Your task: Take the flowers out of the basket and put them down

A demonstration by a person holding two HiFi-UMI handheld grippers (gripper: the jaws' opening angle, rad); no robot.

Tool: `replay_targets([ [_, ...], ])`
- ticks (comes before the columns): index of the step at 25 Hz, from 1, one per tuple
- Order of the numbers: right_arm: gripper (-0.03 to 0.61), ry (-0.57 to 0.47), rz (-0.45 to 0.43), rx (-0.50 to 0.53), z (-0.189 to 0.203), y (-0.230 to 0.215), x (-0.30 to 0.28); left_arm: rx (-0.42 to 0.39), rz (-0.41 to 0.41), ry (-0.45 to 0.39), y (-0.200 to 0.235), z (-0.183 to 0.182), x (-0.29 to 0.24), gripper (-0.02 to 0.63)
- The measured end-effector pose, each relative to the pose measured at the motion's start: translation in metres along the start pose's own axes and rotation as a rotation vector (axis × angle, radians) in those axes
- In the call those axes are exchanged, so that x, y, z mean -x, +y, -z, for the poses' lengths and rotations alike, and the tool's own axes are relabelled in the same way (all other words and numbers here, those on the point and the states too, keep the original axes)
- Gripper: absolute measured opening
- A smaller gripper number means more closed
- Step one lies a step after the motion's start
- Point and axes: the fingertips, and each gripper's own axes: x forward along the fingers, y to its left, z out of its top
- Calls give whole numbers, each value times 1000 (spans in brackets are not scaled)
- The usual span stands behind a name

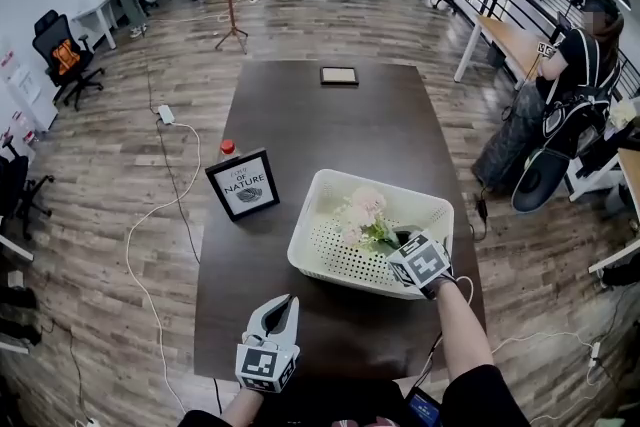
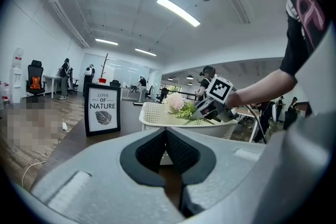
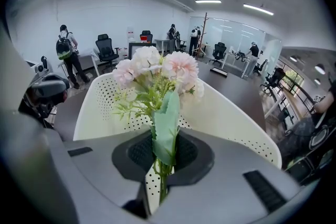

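Observation:
A bunch of pale pink flowers (image 1: 364, 216) with green leaves lies inside the white perforated basket (image 1: 330, 259) on the dark table. My right gripper (image 1: 404, 242) reaches over the basket's near right rim and is shut on the green stems (image 3: 160, 176); the blooms (image 3: 160, 68) stand up in front of its jaws. My left gripper (image 1: 277, 313) rests low near the table's front edge, left of the basket, shut with nothing between its jaws. From the left gripper view the flowers (image 2: 177, 104) and the right gripper (image 2: 202, 109) show above the basket (image 2: 157, 115).
A framed "Love of Nature" sign (image 1: 243, 184) stands left of the basket, with a red-capped bottle (image 1: 228, 149) behind it. A small dark tablet (image 1: 339, 75) lies at the table's far end. People and office chairs are around the room.

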Motion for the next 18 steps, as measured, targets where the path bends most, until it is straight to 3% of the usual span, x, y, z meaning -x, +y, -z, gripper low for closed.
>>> replay_targets([
  [18,44,-103,96,-39,-21,1,35,-3,14,-9,-3,1,6,9],
])
